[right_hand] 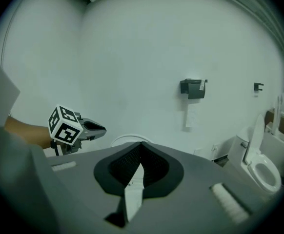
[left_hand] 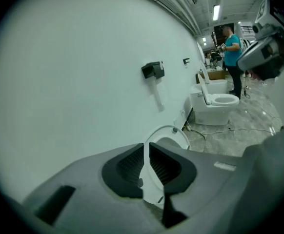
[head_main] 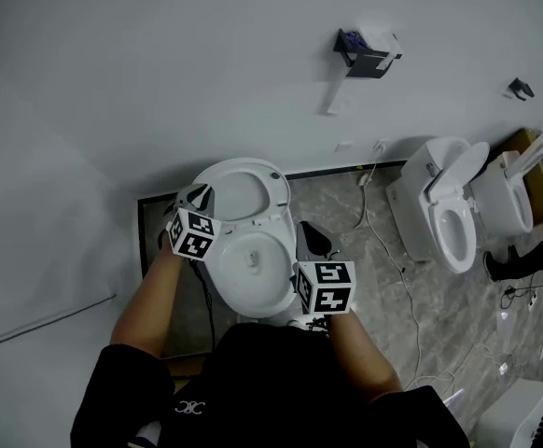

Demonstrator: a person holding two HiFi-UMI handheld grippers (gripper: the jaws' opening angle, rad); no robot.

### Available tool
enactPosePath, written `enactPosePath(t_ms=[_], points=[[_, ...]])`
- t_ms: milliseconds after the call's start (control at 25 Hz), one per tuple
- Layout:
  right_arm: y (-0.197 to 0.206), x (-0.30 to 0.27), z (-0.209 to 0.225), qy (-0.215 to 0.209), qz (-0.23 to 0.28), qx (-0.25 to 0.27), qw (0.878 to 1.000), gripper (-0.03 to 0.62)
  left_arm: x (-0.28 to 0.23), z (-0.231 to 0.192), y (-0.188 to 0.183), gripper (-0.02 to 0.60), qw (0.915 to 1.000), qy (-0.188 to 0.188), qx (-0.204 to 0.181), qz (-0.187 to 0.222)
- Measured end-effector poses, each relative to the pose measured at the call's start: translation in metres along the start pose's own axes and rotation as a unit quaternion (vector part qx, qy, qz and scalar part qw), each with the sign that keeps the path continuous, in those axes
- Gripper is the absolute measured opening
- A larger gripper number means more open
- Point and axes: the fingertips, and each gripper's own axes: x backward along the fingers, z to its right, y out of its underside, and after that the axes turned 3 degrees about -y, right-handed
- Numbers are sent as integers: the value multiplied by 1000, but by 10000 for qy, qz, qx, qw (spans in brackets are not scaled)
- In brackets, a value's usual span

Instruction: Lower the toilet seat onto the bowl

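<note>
The white toilet stands against the wall, its seat (head_main: 250,190) raised above the bowl (head_main: 253,271). My left gripper (head_main: 200,195) is at the raised seat's left edge. In the left gripper view its jaws (left_hand: 146,152) stand a narrow slit apart, and the seat's ring (left_hand: 173,130) shows just beyond them; no pad visibly presses on it. My right gripper (head_main: 311,239) hangs beside the bowl's right rim, touching nothing. In the right gripper view its jaws (right_hand: 141,147) meet at the tips, and the left gripper (right_hand: 94,129) shows at the left.
A second toilet (head_main: 449,208) with its lid up stands to the right, with another fixture (head_main: 505,194) beyond it. A black paper holder (head_main: 367,56) hangs on the wall. Cables (head_main: 388,250) trail over the marble floor. A person in a teal top (left_hand: 232,57) stands far off.
</note>
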Motion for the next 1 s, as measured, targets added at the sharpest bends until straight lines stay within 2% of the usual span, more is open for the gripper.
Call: enactPosePath(t_ms=[200, 400, 480, 720, 920, 1000], points=[[2, -2, 5, 218, -120, 11, 9997, 8, -40, -1, 20, 67, 9975, 406, -465, -335], [8, -6, 3, 362, -283, 77, 9989, 8, -68, -5, 25, 80, 9929, 456, -1025, -390], [7, -6, 1, 370, -288, 121, 9988, 9, -78, -6, 25, 85, 9915, 481, -1134, -408], [1, -4, -5, 531, -249, 656, 9961, 9, -111, -15, 44, 91, 9879, 647, -1193, -754], [5, 0, -5, 648, -306, 945, 9929, 8, -127, -14, 55, 89, 9883, 862, -846, -931], [4, 2, -5, 676, -316, 1030, 9919, 9, -132, -15, 58, 91, 9882, 824, -850, -968]])
